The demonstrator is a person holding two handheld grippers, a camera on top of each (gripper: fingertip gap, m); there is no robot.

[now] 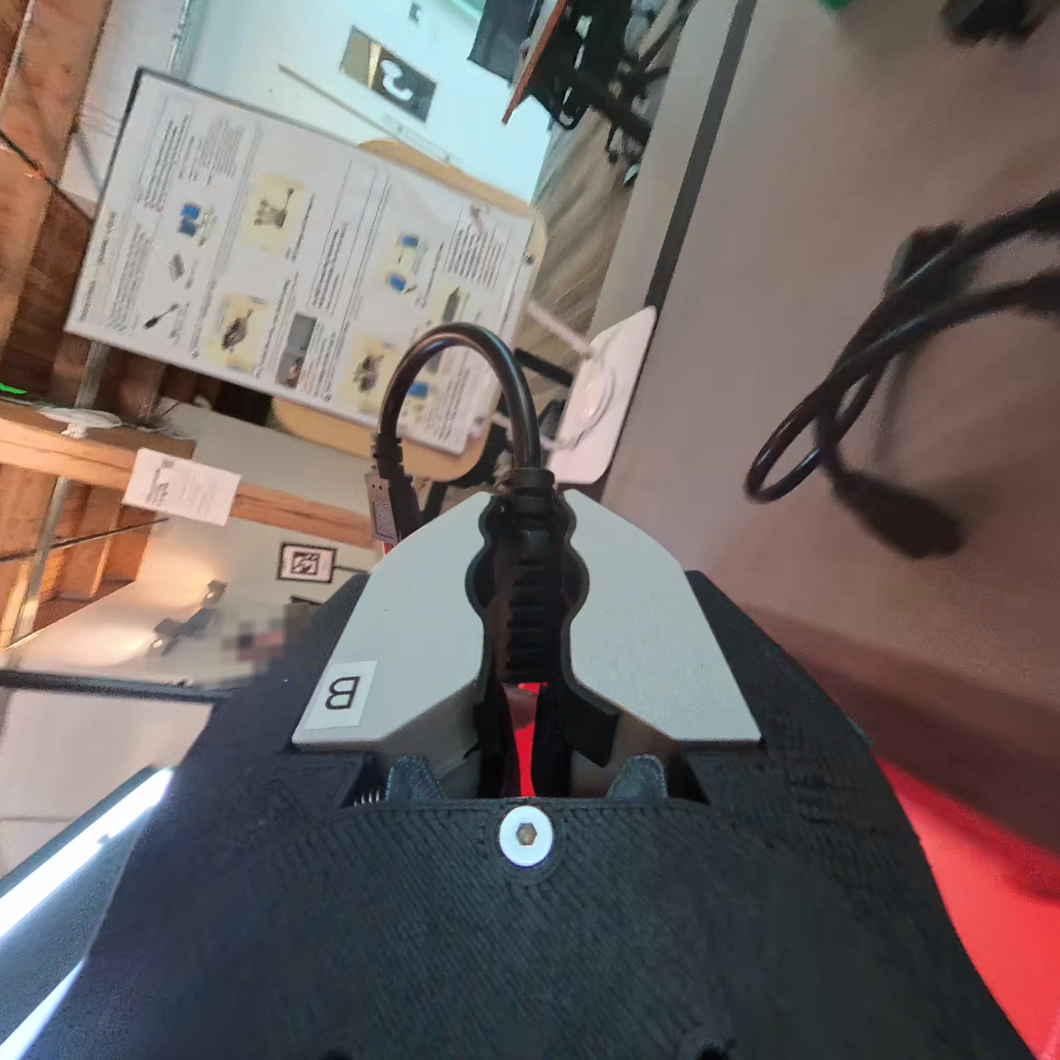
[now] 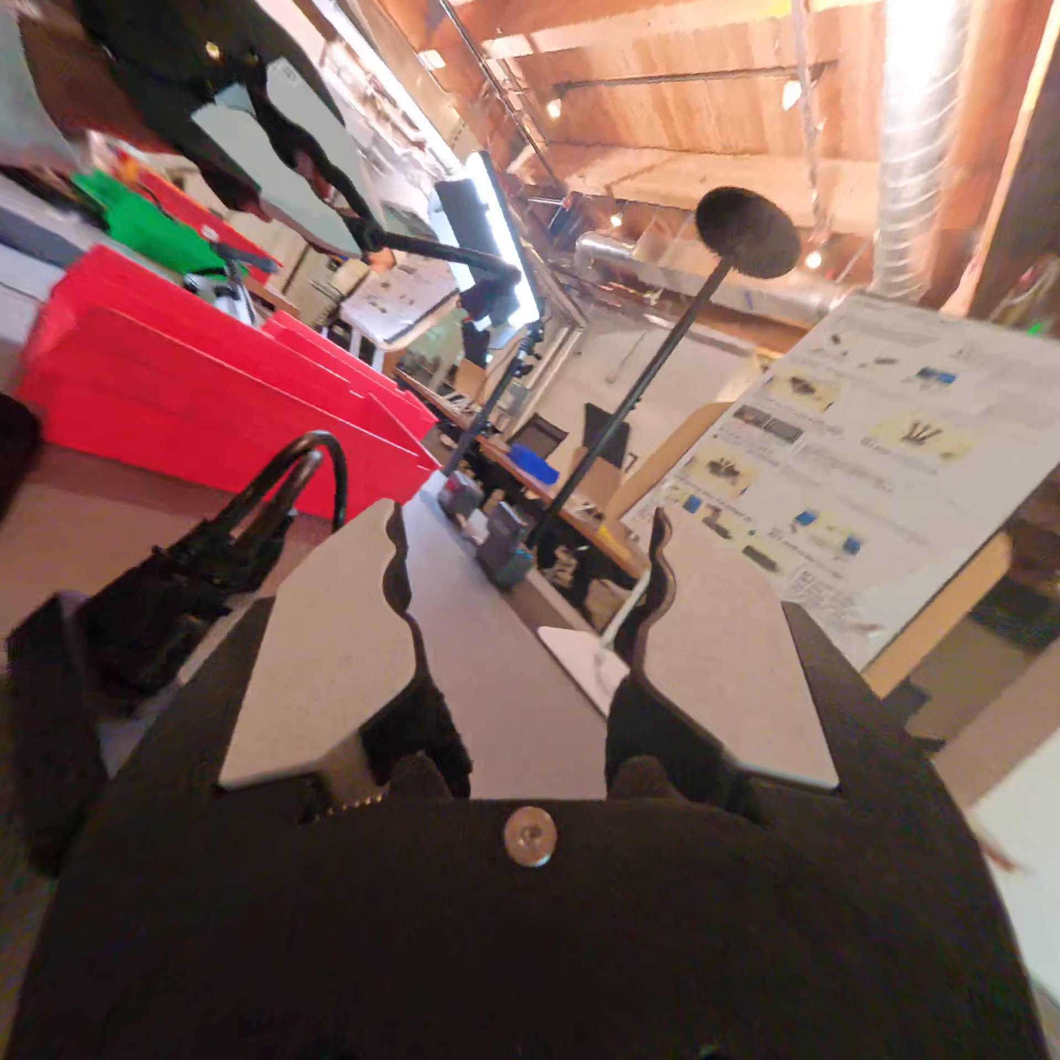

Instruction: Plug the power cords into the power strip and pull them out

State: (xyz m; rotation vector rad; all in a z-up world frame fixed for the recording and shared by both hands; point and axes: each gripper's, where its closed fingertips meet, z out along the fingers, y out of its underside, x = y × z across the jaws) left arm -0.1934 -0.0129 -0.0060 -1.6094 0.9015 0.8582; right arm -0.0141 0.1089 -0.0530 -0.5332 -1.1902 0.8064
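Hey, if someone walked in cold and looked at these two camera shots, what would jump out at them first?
First, the left gripper, dead centre in its own view, shut on a black cord that loops up beyond its tips. Next, the right gripper, open with nothing between its fingers. Then the bright red bins on the table at the left of the right wrist view.

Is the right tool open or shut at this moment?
Open. In the right wrist view the right tool's two grey fingers stand wide apart, the table showing between them, nothing held.
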